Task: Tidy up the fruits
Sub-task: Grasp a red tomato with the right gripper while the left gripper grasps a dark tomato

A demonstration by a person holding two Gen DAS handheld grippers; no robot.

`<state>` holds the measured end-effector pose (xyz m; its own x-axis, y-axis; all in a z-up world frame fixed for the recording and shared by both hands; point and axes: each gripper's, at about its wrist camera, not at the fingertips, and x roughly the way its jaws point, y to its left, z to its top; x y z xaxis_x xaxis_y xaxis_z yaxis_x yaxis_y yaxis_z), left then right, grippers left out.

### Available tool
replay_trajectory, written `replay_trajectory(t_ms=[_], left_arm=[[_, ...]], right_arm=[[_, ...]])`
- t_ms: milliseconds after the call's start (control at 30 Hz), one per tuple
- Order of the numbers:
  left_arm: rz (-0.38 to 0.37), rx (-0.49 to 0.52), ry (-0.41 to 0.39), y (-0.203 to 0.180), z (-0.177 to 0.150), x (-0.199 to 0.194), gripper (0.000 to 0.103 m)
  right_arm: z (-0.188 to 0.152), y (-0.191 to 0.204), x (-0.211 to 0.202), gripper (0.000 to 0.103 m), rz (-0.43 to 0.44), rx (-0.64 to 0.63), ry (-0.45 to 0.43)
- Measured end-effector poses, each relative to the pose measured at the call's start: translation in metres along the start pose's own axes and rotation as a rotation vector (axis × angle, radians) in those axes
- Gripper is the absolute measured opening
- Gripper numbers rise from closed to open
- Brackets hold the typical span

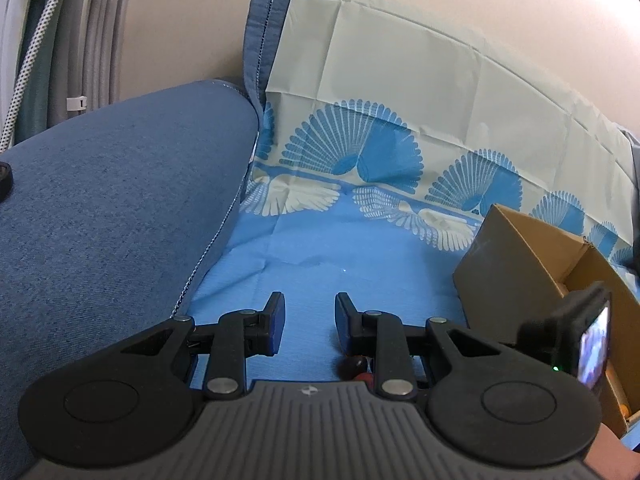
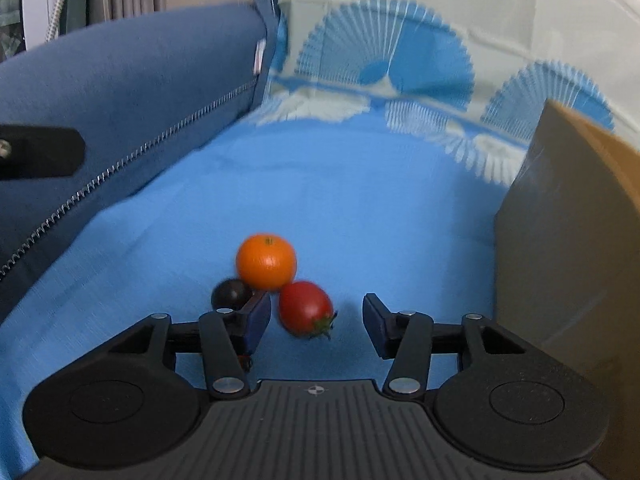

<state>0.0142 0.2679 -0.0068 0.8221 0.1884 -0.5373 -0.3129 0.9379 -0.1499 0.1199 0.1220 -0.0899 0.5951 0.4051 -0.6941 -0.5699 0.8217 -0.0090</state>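
My right gripper (image 2: 316, 320), jaws spread, straddles the small red oval tomato (image 2: 306, 308) lying nearer its left finger. My left gripper (image 1: 310, 322) is narrowly parted, empty.

A home living room, by the look of it. A blue fabric sofa (image 1: 120, 184) with a zipped cushion is draped in a fan-patterned cloth (image 1: 360, 160). Curtains (image 1: 100, 32) hang behind.
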Motion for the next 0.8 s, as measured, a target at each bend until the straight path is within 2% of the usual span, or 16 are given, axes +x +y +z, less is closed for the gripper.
replay_trajectory(t_ms=[67,300,400,600,800], left_arm=[[0.003,0.001,0.003,0.0,0.0,0.001,0.03],[0.006,-0.011,0.003,0.003,0.001,0.002,0.03],[0.003,-0.012,0.008,0.003,0.001,0.001,0.03],[-0.014,-0.04,0.027,0.008,0.0,-0.002,0.03],[-0.148,-0.154,0.195,0.026,-0.002,0.023,0.031]], right_arm=[[-0.001,-0.002,0.003,0.031,0.013,0.014,0.021],[-0.001,-0.004,-0.018,0.031,0.033,0.038,0.009],[-0.002,-0.002,-0.039,0.031,0.011,0.005,0.005],[-0.016,0.01,-0.091,0.031,0.037,-0.099,0.002],[-0.039,0.022,-0.149,0.031,0.085,-0.115,-0.016]])
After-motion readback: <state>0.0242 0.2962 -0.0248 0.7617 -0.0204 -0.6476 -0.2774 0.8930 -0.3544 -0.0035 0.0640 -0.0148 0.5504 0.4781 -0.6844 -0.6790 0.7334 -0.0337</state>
